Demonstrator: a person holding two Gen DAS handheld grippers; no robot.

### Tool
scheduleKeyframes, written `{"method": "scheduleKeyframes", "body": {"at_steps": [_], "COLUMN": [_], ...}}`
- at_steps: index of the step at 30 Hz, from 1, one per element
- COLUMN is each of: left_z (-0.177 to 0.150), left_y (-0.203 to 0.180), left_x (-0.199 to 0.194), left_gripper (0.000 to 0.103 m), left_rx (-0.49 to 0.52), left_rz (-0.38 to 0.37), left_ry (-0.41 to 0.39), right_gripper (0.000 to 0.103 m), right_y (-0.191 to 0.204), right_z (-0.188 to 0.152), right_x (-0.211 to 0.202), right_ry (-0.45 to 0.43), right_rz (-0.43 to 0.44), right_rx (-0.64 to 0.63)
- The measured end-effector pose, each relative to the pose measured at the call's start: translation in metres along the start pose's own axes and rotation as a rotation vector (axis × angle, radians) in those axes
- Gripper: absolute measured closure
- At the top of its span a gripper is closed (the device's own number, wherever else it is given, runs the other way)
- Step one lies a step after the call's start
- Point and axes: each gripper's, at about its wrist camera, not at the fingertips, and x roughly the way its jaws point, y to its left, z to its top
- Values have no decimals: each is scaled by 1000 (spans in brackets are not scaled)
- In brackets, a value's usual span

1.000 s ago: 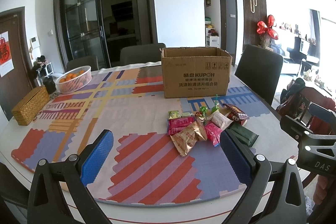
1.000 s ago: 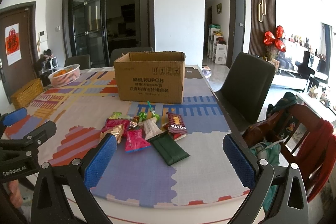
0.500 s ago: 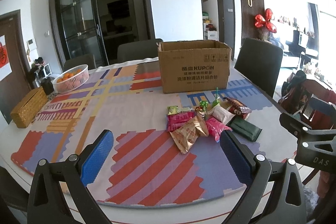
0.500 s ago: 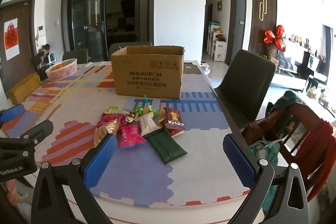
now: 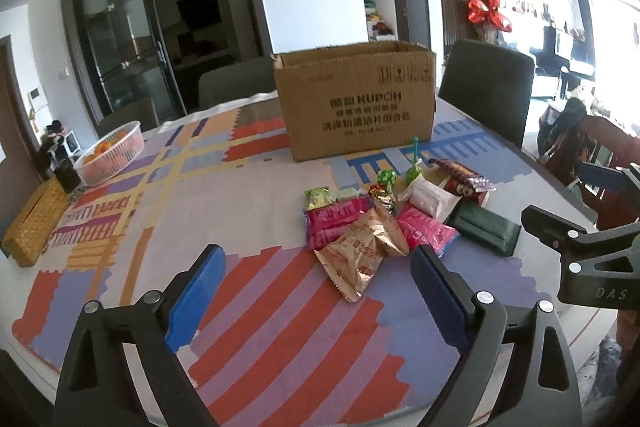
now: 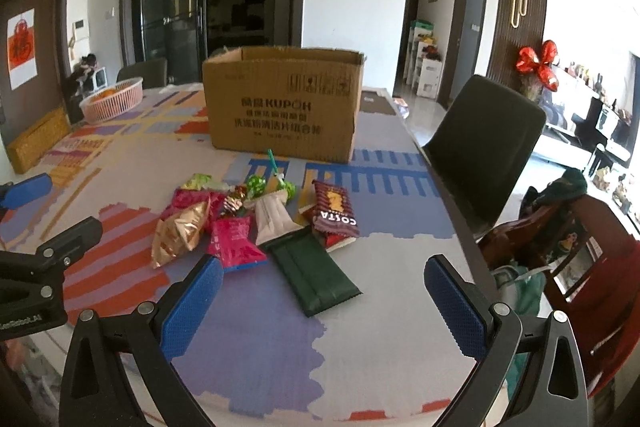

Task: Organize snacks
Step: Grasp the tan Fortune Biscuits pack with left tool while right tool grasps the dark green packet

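Counter: patterned mat (image 5: 256, 307), snack pile (image 5: 384, 223), open cardboard box (image 5: 356, 103) behind.
My left hand-held gripper (image 5: 316, 291): wide, just narrowing, empty.
My right hand-held gripper (image 6: 320, 303): wide, empty.

Cannot see inside the cardboard box (image 5: 354, 99). Small print on the gold packet (image 5: 362, 253) too small to read. Lower packets in the snack pile (image 6: 256, 219) partly covered. Right tool (image 5: 600, 223) cut off by the picture edge.
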Motion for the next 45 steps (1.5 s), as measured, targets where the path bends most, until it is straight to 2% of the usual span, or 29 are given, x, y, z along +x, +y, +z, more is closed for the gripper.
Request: {"method": "scheduleKeyframes", "body": {"at_steps": [11,19,25,31,35,43,45], "left_z": [0,4,12,14,12,10,9], "left_y": [-2,-8,-8,-9,-11,-10,-10], "left_x": [58,86,103,116,118,117,116], "left_gripper": [17,22,27,41,52,58,60], "left_rx": [72,115,74,15,-3,-43,-52], "left_rz": [-66,-141,-220,-275,-287,-304,-307], "left_ry": [94,142,179,231,257,286,291], "right_gripper": [10,12,15,20,25,34,42], "right_y": [2,2,1,1,-1,0,2], "right_z": [-2,-4,-2,2,0,-5,-5], "right_x": [57,82,93,103,110,119,117], "right_ry": [122,179,209,224,250,286,282], "right_rz": [20,33,65,86,116,153,149], "right_rx": [-37,-53,-39,-31,-16,-14,-24]}}
